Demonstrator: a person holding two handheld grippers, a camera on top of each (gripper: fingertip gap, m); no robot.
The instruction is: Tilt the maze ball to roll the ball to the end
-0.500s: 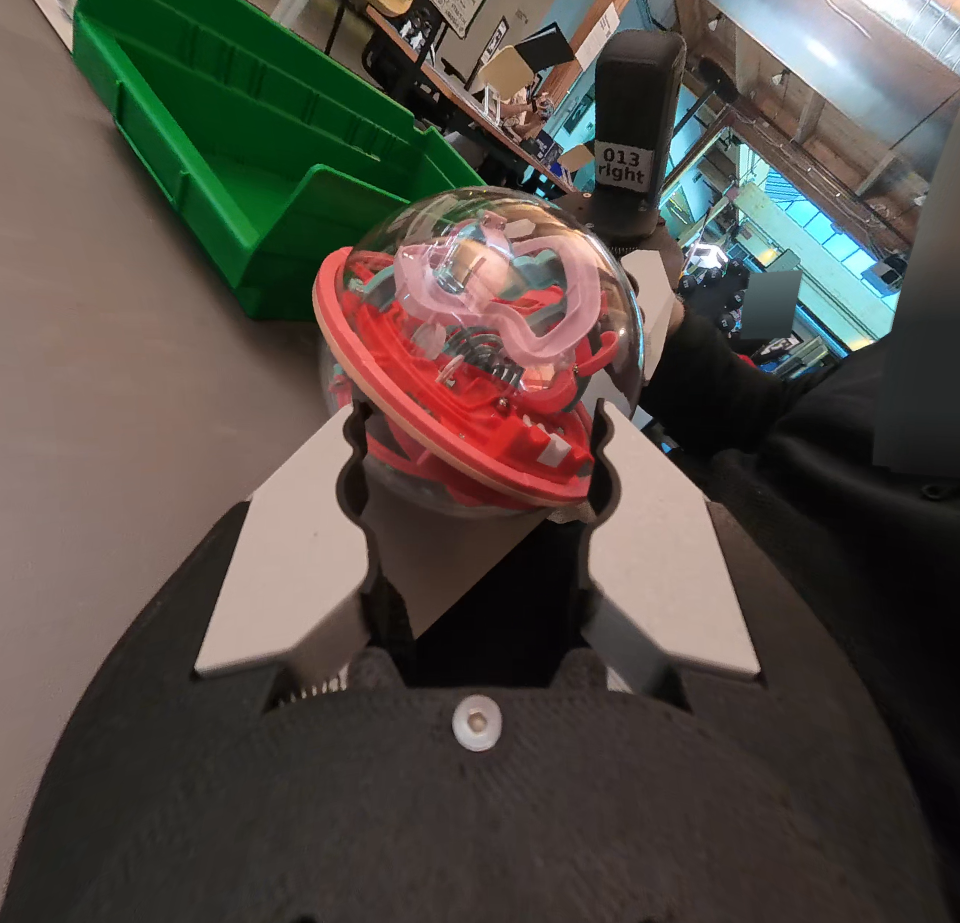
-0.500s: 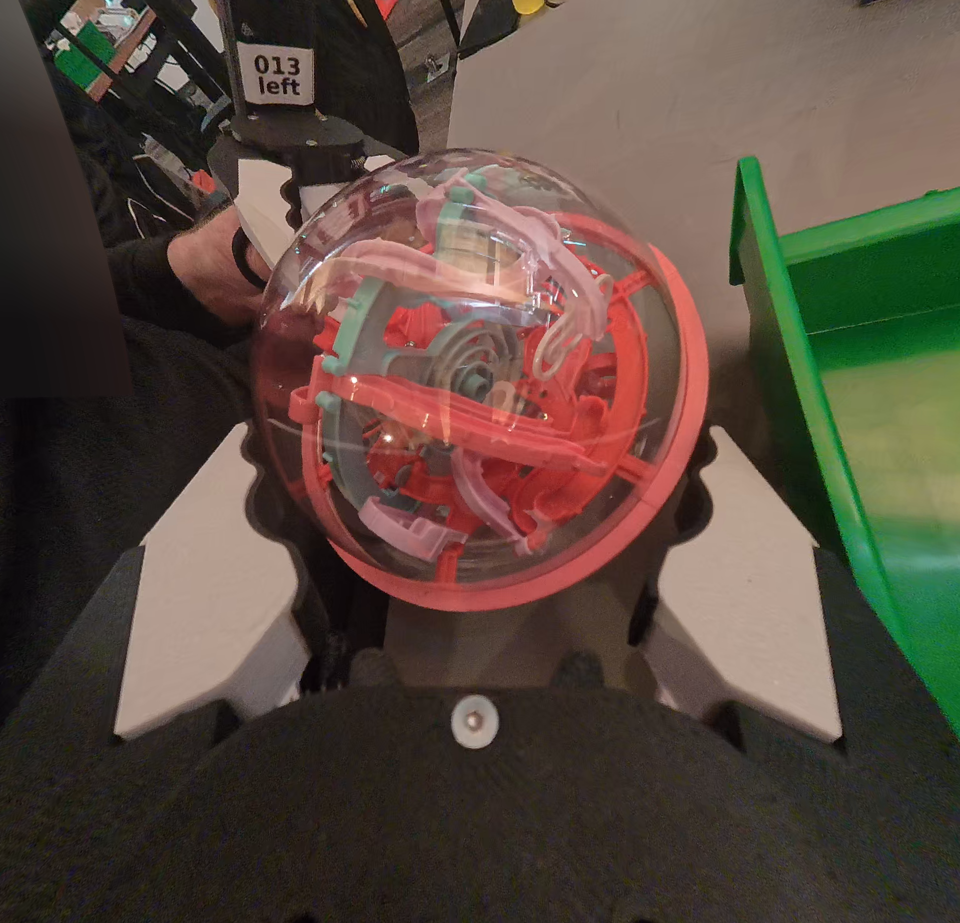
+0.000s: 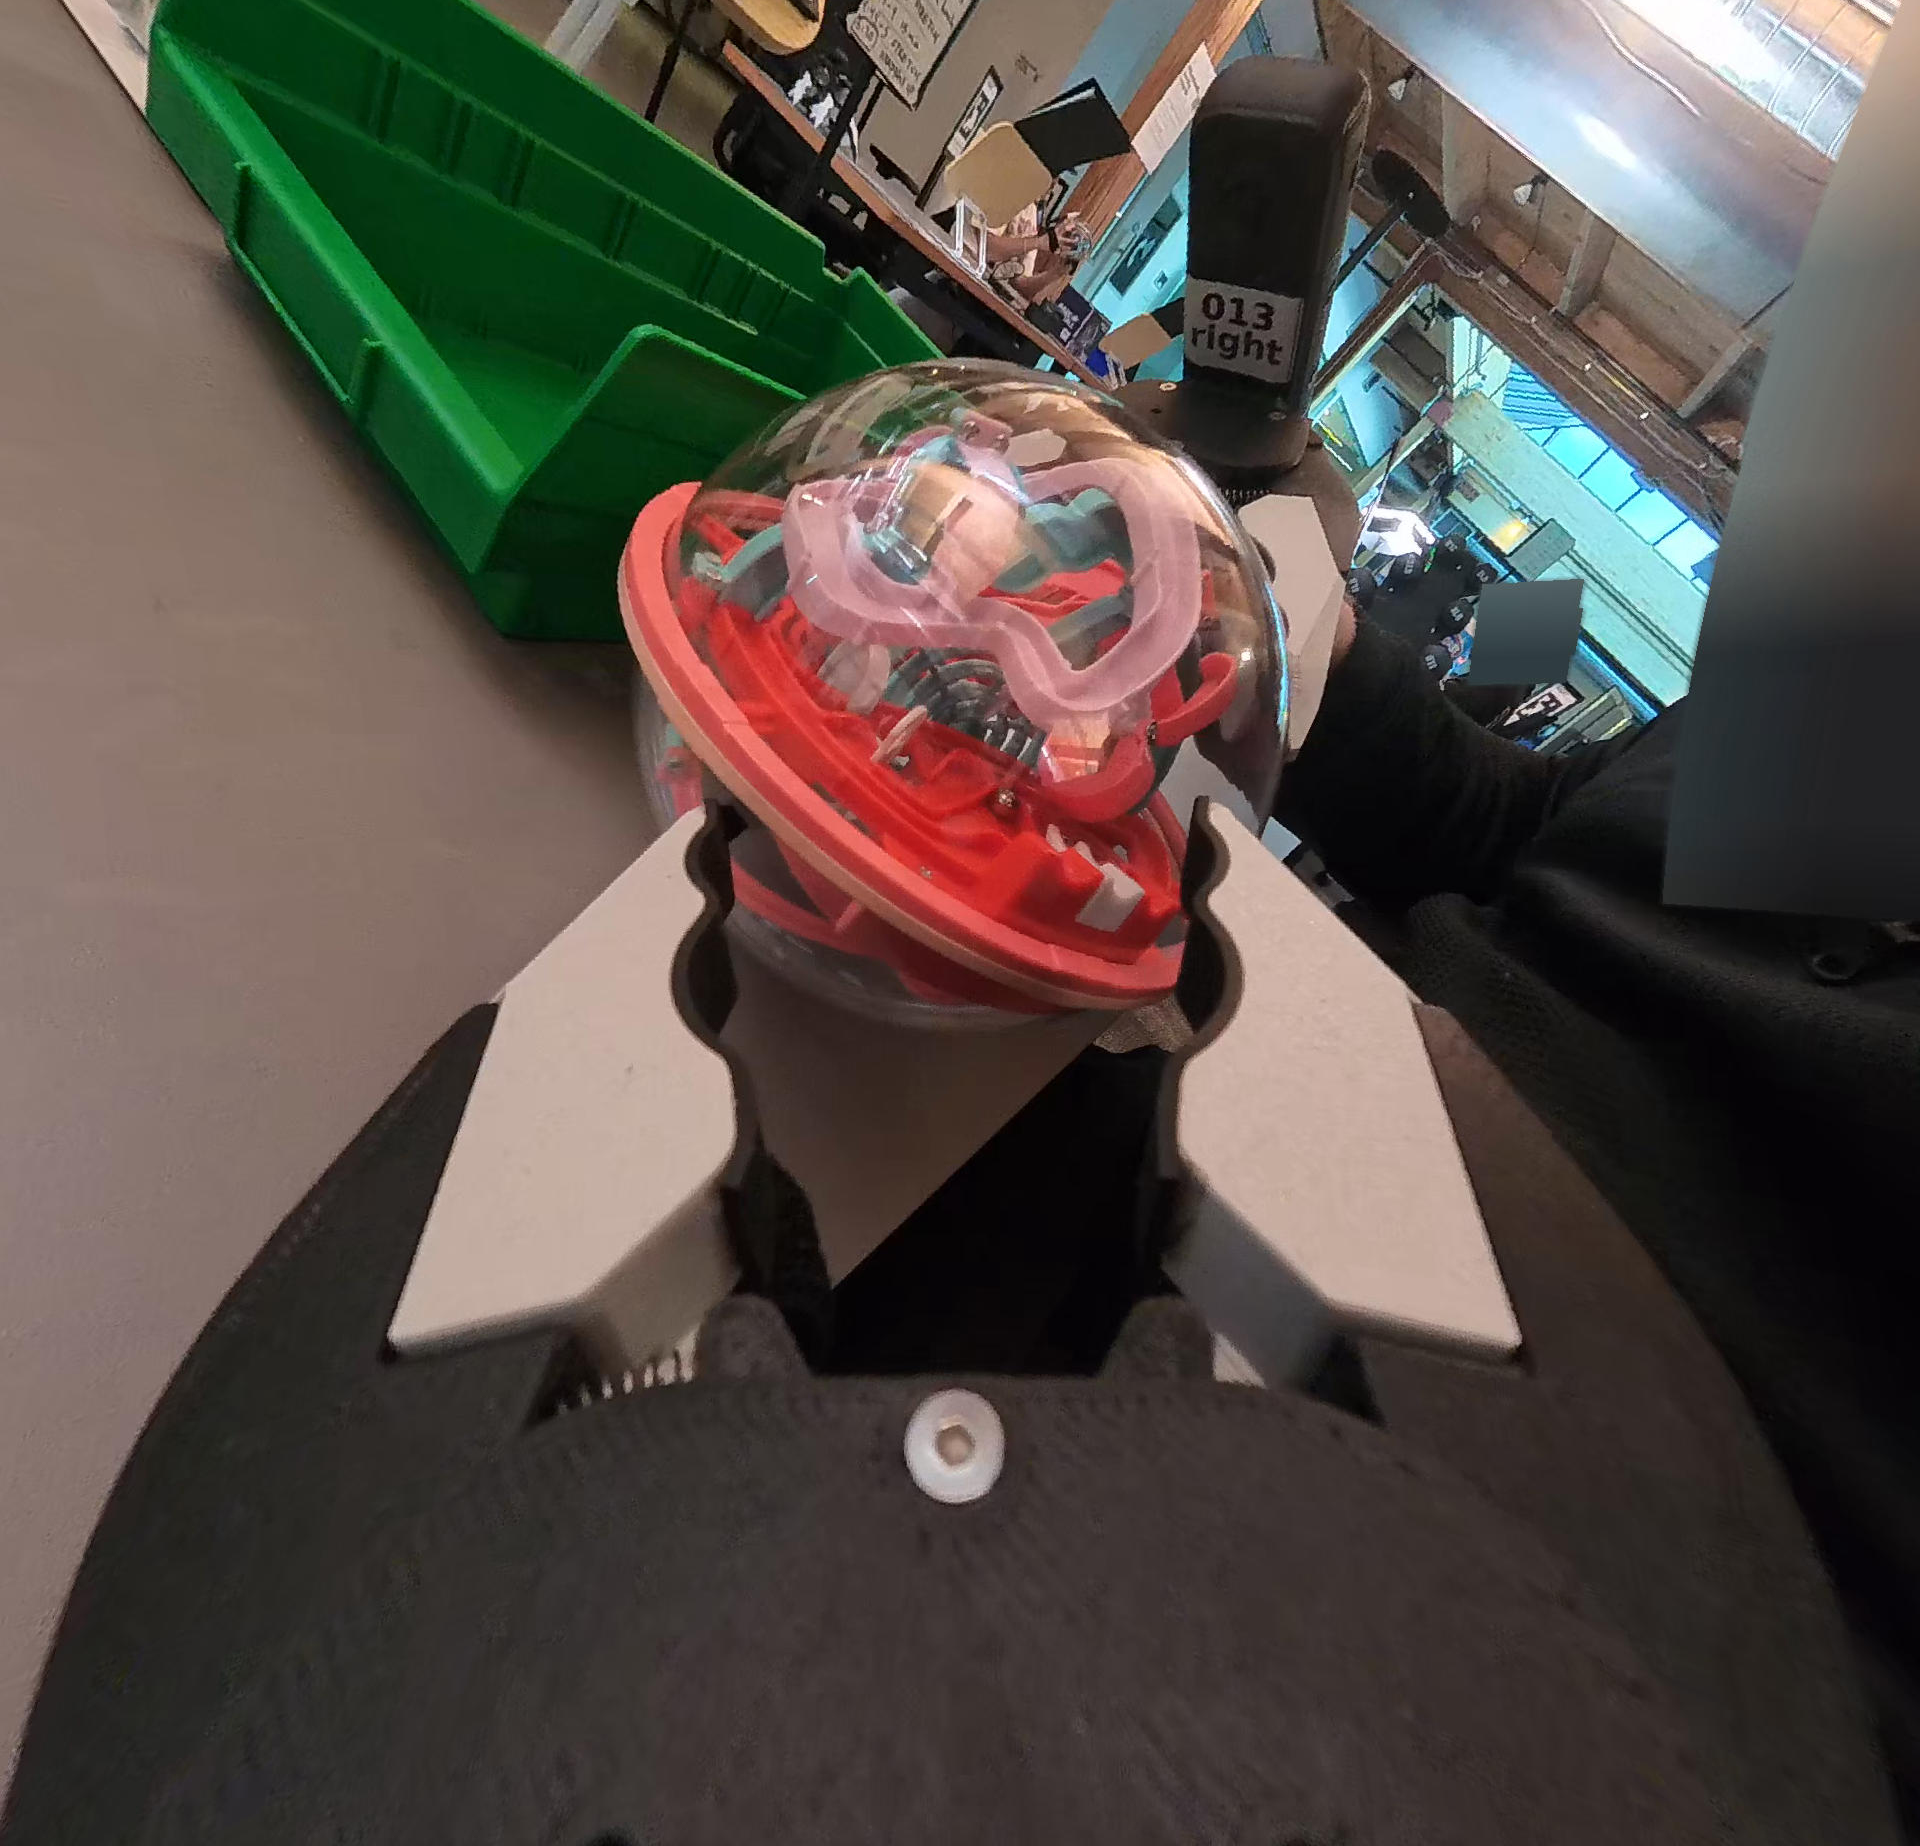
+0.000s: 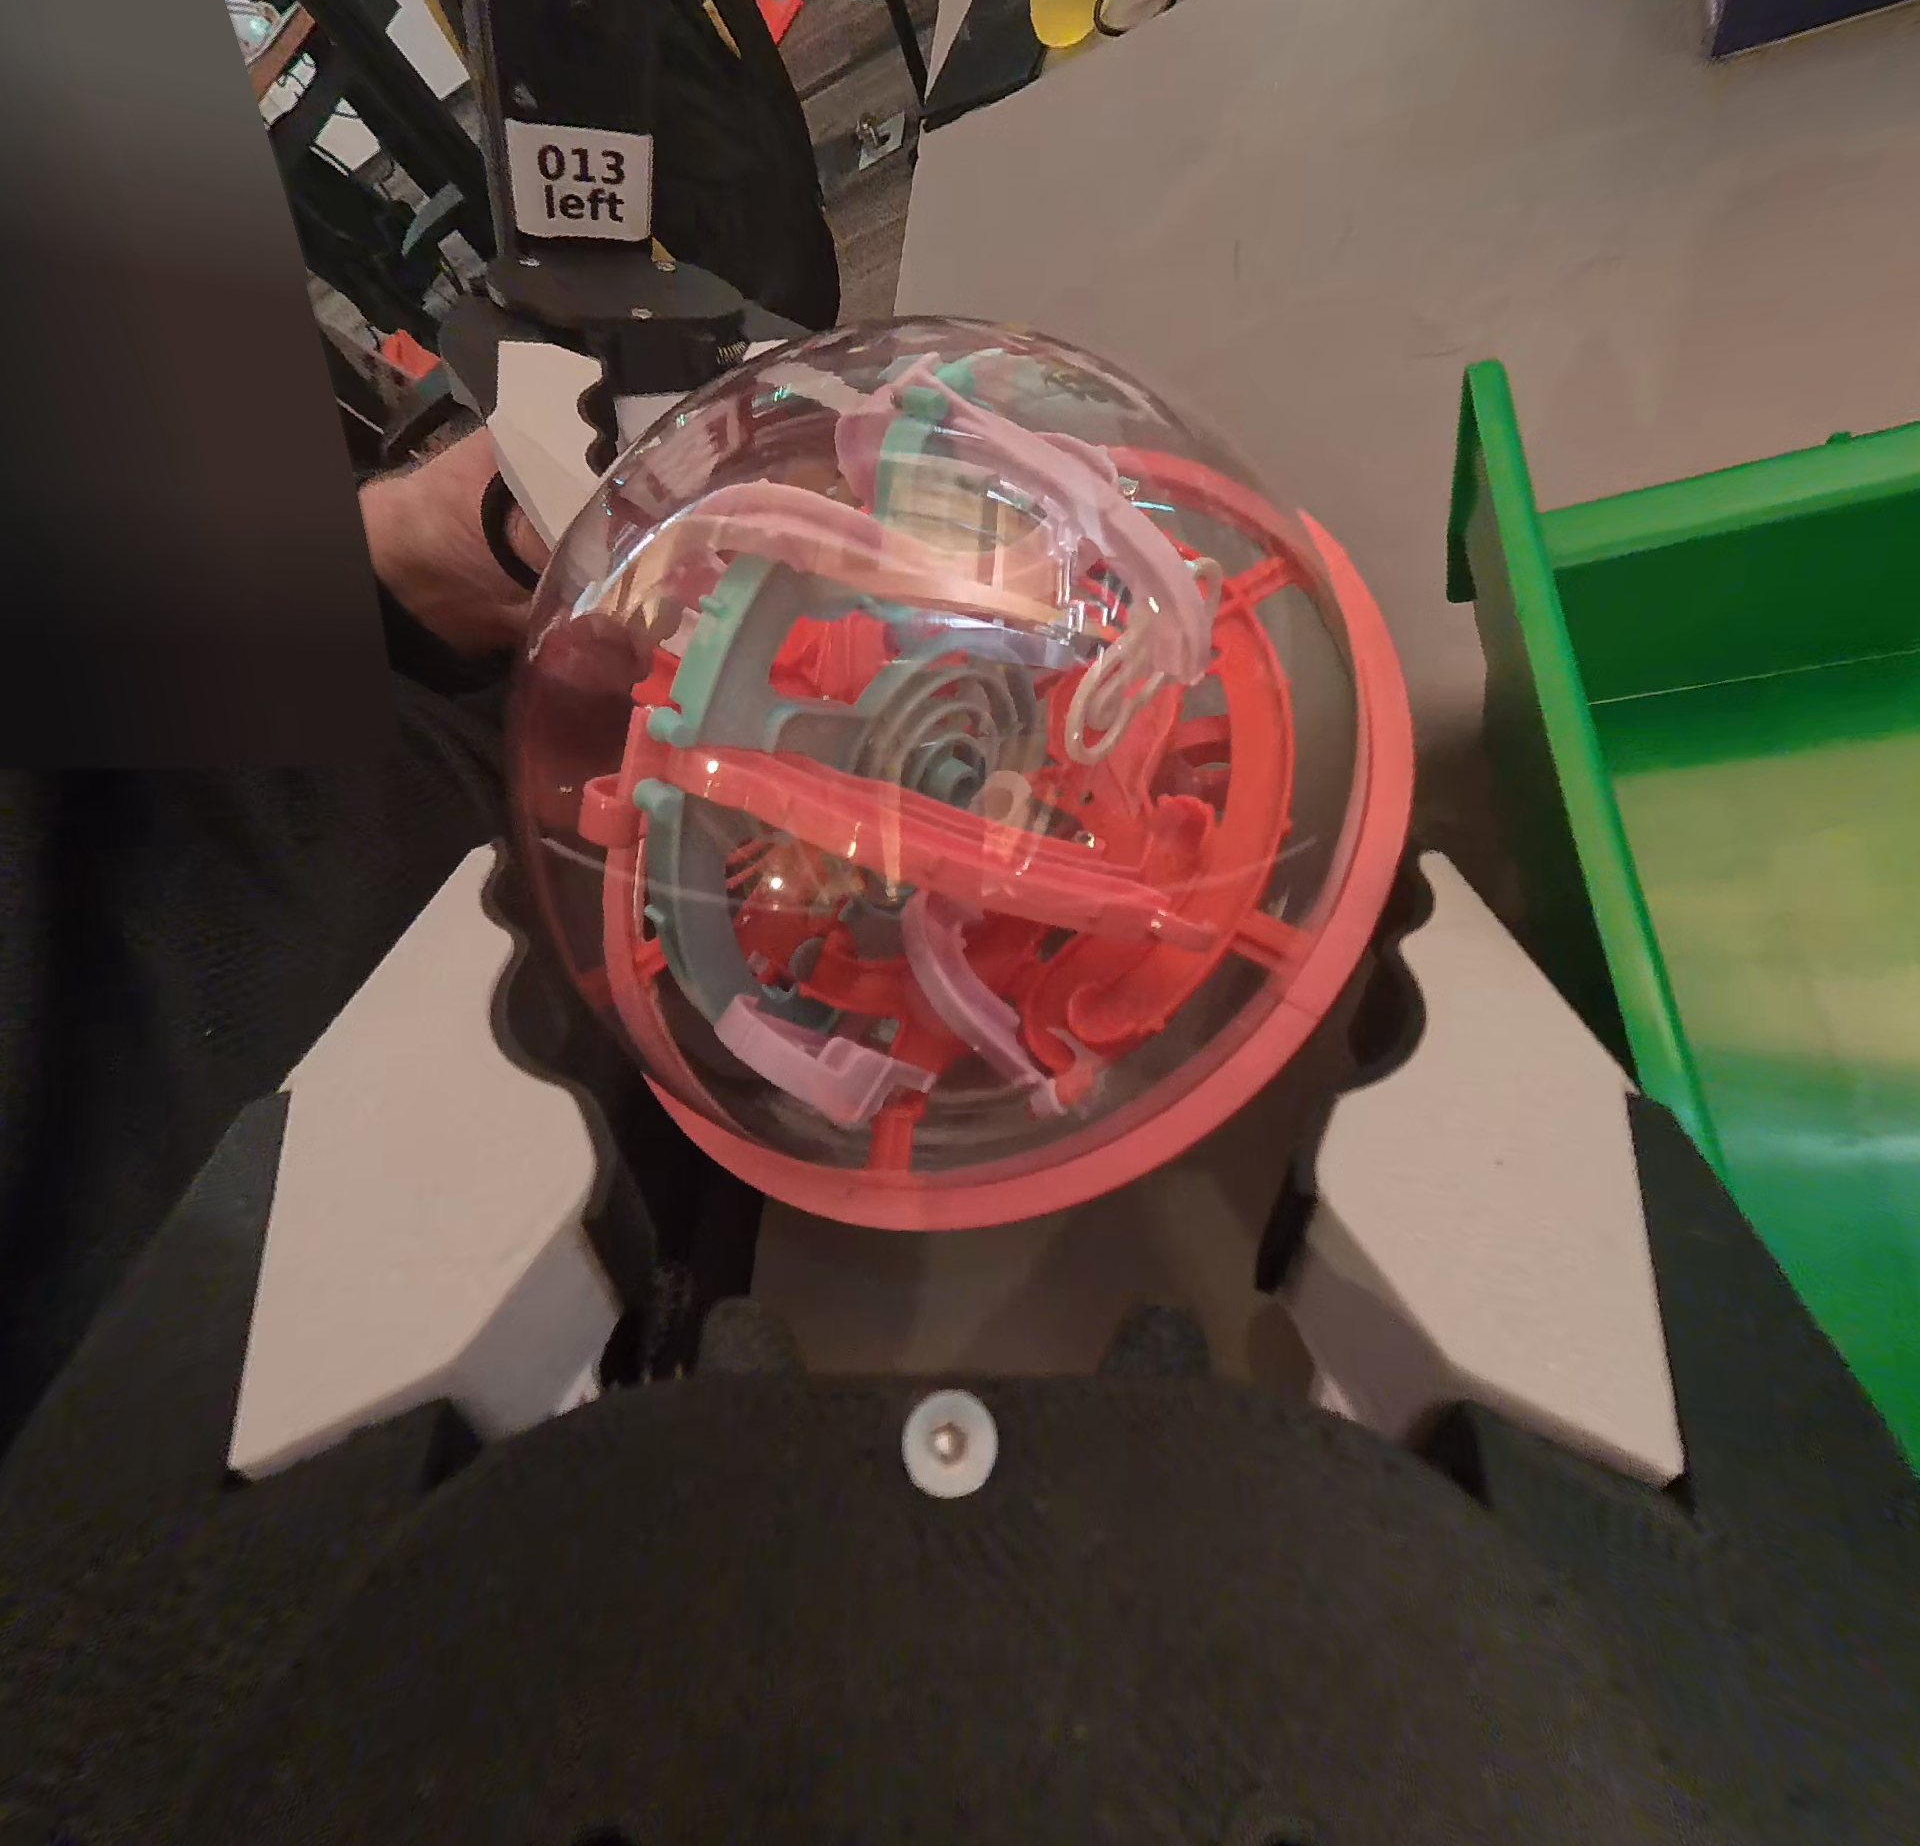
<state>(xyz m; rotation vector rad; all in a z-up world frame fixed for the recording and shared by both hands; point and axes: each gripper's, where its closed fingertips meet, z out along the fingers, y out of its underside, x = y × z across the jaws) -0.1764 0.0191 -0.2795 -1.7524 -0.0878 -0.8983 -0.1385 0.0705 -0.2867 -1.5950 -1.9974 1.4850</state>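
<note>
Maze ball tilted, pinched between left gripper, right gripper

One maze ball – two grippers – one green bin.

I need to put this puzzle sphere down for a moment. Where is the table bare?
Bare grey table lies beside the left gripper, in front of the green bin. In the right view, more bare table shows beyond the maze ball. Between right gripper and bin it is tight.
</note>
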